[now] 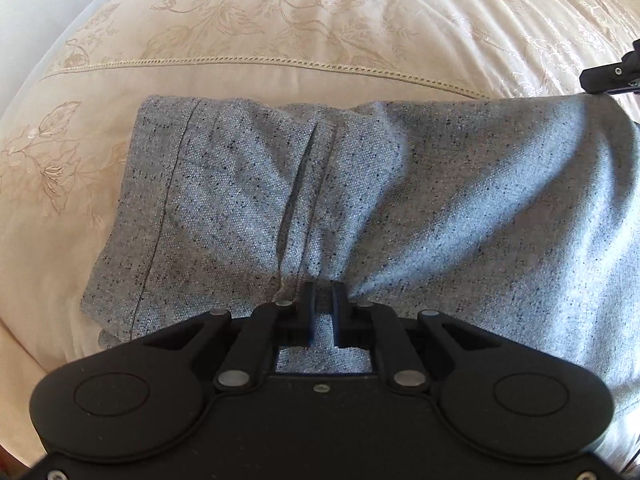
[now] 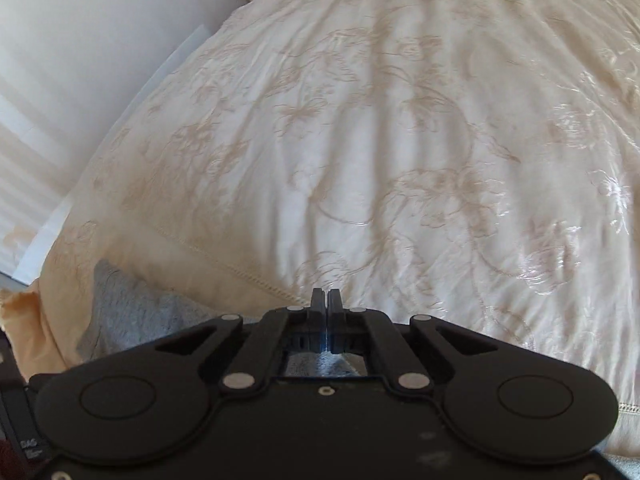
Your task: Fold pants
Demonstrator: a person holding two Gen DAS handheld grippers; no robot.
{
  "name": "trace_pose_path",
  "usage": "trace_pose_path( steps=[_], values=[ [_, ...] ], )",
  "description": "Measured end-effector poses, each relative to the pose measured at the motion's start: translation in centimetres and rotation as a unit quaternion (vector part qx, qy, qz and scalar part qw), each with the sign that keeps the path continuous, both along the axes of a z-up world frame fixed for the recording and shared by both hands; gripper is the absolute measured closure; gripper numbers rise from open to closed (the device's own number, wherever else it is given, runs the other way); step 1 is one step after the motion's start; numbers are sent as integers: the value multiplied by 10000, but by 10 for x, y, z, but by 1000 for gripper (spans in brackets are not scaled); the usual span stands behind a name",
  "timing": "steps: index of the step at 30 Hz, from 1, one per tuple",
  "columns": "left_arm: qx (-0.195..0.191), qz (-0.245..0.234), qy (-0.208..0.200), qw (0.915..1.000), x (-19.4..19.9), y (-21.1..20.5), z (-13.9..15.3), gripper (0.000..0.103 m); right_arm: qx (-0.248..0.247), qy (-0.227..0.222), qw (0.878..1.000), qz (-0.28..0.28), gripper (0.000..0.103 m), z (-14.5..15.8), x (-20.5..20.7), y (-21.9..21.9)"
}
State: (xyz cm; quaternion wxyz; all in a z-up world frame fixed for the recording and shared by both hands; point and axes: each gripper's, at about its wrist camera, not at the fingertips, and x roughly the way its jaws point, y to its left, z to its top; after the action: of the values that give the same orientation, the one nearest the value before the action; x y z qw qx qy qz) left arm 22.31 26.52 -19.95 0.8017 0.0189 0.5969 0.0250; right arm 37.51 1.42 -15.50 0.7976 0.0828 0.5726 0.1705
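Cream bedding with a tan floral pattern (image 1: 280, 20) fills the upper half of the left wrist view and nearly all of the right wrist view, with a stitched hem band crossing the middle left of both. On it lie the grey speckled pants (image 1: 400, 208), spread across the centre and right of the left wrist view, one hemmed leg end pointing to the left edge of the frame, a long crease running down the middle. The left gripper (image 1: 323, 292), at the lower centre, has its jaws narrow with a pinch of the grey cloth gathered between them; folds radiate from that point, so it reads as a grip on the near edge. The right gripper (image 2: 325, 298) has its jaws pressed together at the lower centre of its own view; grey cloth shows through the opening just behind the fingers, and in the left wrist view its black tip sits at the pants' upper right edge, so it seems to have clamped that edge, though the contact itself is hidden. By my judgement the step in hand is securing two holds before a fold. The next move calls for lifting both holds together and carrying the cloth over evenly, keeping the edge taut so the layers land aligned.
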Motion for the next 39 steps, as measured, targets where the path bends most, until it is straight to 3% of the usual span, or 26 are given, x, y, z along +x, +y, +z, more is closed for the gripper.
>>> trace_pose_path(
  steps=[2, 8, 11, 16, 21, 27, 32, 35, 38, 39],
  values=[
    [-7, -9, -15, 10000, -2, -1, 1, 87, -107, 74, 9999, -95, 102, -9, 5, -2],
    [-13, -173, -26, 9998, 1, -3, 23, 87, 240, 423, 9967, -654, 94, -12, 11, -36],
    [81, -162, -289, 9994, 5, -2, 39, 87, 175, 579, 9979, -227, 94, -12, -5, -30],
    [225, 236, 45, 9995, 14, 12, 27, 87, 234, 542, 9957, 716, 94, 1, -65, -4],
    [14, 228, -224, 9995, 19, 6, 52, 87, 34, 555, 9941, 934, 94, -6, -98, 13],
    [-683, -490, -574, 9948, 61, -42, 81, 87, 18, 612, 9958, 680, 94, -19, -103, 16],
    [-1296, -1004, -373, 9858, 94, -87, 70, 86, 45, 603, 9967, 532, 93, -20, -108, 15],
    [-1024, -1107, -75, 9885, 99, -100, 48, 85, 42, 572, 9972, 478, 93, -19, -112, 13],
    [-705, -911, 370, 9927, 93, -89, 15, 86, 25, 533, 9974, 475, 91, -15, -117, 7],
    [-790, -869, 456, 9920, 89, -83, 7, 86, 34, 506, 9976, 467, 89, -11, -117, 3]
  ],
)
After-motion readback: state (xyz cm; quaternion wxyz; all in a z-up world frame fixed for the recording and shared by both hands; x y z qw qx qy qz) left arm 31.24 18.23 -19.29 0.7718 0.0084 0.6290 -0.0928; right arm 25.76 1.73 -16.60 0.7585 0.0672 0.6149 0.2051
